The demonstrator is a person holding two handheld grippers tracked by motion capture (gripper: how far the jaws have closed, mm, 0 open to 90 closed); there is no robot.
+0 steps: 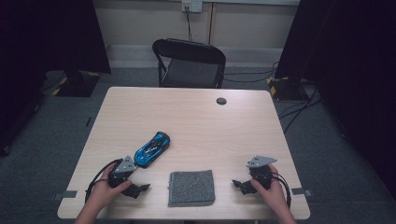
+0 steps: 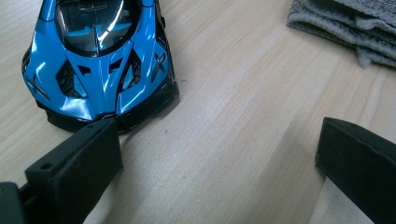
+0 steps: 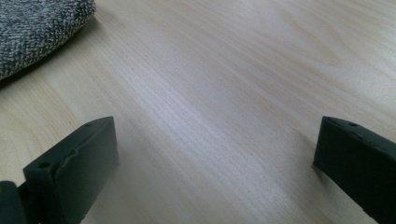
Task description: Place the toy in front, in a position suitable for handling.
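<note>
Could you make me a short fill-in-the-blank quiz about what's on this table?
1. The shiny toy car beside the left gripper is ____ in colour.
2. The folded grey cloth lies ____ the two grippers.
3. The right gripper has its jaws ____, holding nothing.

Missing words: blue; between; open

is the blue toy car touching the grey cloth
Apart. The high view shows bare table between the blue toy car and the grey cloth.
</note>
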